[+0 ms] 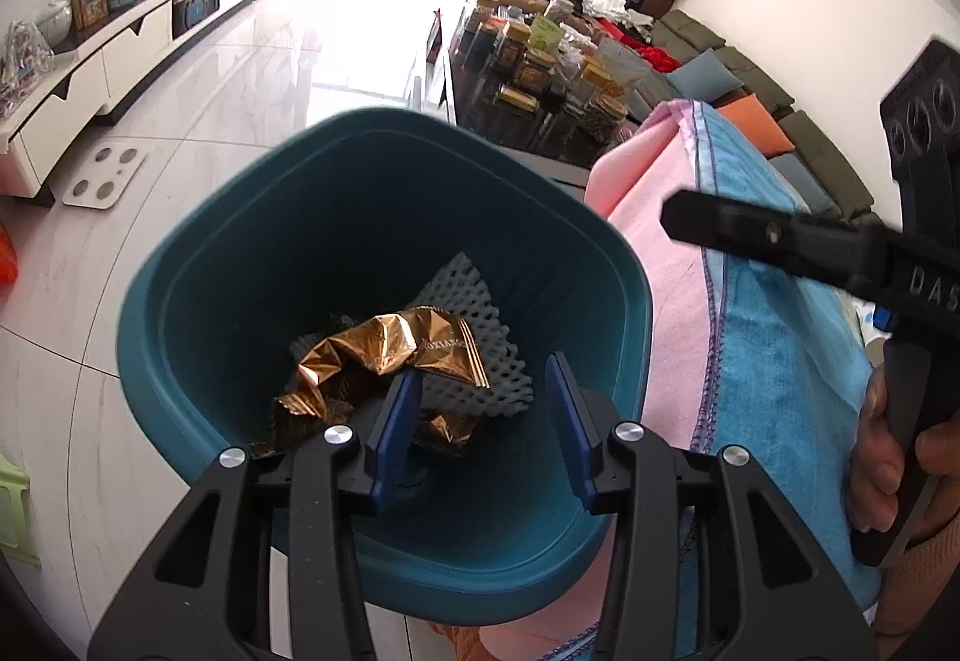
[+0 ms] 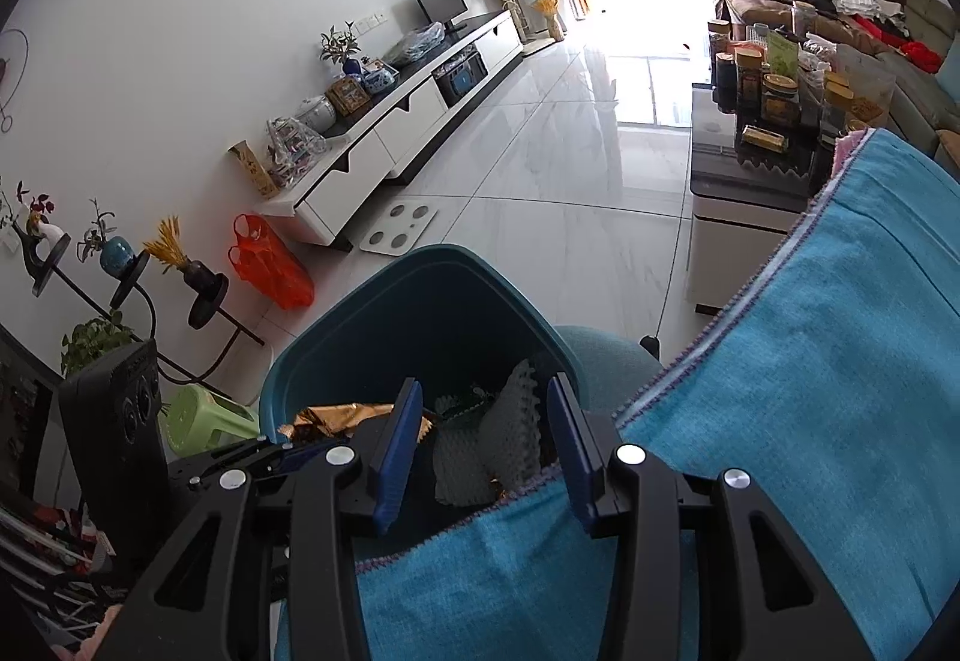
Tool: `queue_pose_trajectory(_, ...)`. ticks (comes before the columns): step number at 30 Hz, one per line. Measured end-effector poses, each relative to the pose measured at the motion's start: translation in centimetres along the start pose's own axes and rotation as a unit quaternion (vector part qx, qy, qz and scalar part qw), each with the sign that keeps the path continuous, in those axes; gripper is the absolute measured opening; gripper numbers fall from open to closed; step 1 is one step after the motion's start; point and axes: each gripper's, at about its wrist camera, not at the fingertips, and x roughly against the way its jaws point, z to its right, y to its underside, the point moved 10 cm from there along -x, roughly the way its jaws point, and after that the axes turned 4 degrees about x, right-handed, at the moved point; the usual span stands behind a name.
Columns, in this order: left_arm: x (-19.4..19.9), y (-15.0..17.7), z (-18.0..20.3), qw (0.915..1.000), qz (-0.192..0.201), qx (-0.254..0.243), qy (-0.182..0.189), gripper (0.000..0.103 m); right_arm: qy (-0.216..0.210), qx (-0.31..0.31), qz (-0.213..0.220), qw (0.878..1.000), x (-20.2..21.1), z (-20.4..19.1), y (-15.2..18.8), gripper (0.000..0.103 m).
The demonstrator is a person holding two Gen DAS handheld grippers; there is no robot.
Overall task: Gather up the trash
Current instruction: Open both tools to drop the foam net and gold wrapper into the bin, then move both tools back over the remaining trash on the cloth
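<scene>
A teal waste bin (image 1: 198,301) stands on the tiled floor beside a table under a blue and pink cloth (image 1: 762,337). Inside it lie a crumpled gold foil wrapper (image 1: 384,349) and a white foam net sleeve (image 1: 474,313). My left gripper (image 1: 480,409) hangs over the bin's mouth, open, with nothing between its blue pads. My right gripper (image 2: 483,433) is over the bin's near rim (image 2: 420,259) at the cloth edge (image 2: 840,361), also open and empty; the foam net (image 2: 480,451) and the gold wrapper (image 2: 336,415) show below it. A hand (image 1: 882,445) holds the right gripper's handle.
A low white TV cabinet (image 2: 420,121) runs along the far wall, with a white floor scale (image 2: 399,229) and an orange plastic bag (image 2: 270,265) near it. A dark coffee table (image 1: 540,91) crowded with jars stands beyond the bin. A green stool (image 2: 204,421) is at the left.
</scene>
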Motion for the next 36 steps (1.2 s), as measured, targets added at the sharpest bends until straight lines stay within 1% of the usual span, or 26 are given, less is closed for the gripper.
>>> queue_pose_trajectory(2,0.2,-0.3,0.0,1.0000,0.000,0.005,0.008,0.046,-0.002,-0.004,0.002,1.000,0.3,0.3,0.2,0.042)
queue_pose_trajectory(5,0.3,-0.2,-0.2,0.9995,-0.009,0.015,0.027,0.046,-0.003,-0.009,0.005,1.000,0.8,0.8,0.4,0.042)
queue_pose_trajectory(9,0.4,-0.1,-0.5,0.9989,-0.010,0.028,0.036,0.046,-0.008,-0.010,0.009,1.000,1.4,0.9,0.6,0.042)
queue_pose_trajectory(11,0.6,-0.1,-0.5,0.9993,-0.005,0.024,0.029,0.046,-0.010,-0.003,0.010,1.000,1.6,0.7,0.7,0.042)
queue_pose_trajectory(14,0.6,0.0,-0.6,0.9997,-0.012,0.016,0.012,0.047,-0.012,-0.004,0.011,1.000,1.9,0.8,0.9,0.042)
queue_pose_trajectory(16,0.5,-0.1,-1.0,0.9996,-0.020,0.005,-0.017,0.047,-0.014,-0.005,0.010,1.000,1.9,0.8,1.1,0.042)
queue_pose_trajectory(19,0.6,-0.4,-0.9,0.9994,-0.027,-0.010,-0.021,0.052,-0.017,-0.006,0.010,1.000,2.1,1.0,1.3,0.042)
queue_pose_trajectory(20,0.6,-0.5,-0.9,0.9991,-0.032,-0.014,-0.024,0.055,-0.017,-0.006,0.010,1.000,2.1,1.0,1.4,0.042)
queue_pose_trajectory(22,0.6,-0.7,-1.1,0.9986,-0.040,-0.018,-0.031,0.056,-0.019,-0.007,0.011,1.000,2.3,0.9,1.4,0.042)
queue_pose_trajectory(25,1.0,-1.1,-1.3,0.9990,-0.033,-0.013,-0.029,0.056,-0.021,-0.008,0.014,1.000,2.6,1.0,1.6,0.042)
queue_pose_trajectory(29,2.1,-1.0,-0.3,0.9998,-0.010,-0.008,-0.013,0.051,-0.021,-0.009,0.025,0.999,3.8,1.2,1.5,0.042)
queue_pose_trajectory(32,3.3,-1.2,1.1,0.9999,0.012,-0.011,0.005,0.051,-0.022,-0.010,0.042,0.999,5.5,1.3,1.6,0.044)
queue_pose_trajectory(36,5.6,-1.0,4.3,0.9975,0.046,-0.037,0.038,0.050,-0.020,-0.007,0.076,0.997,9.1,1.8,2.1,0.044)
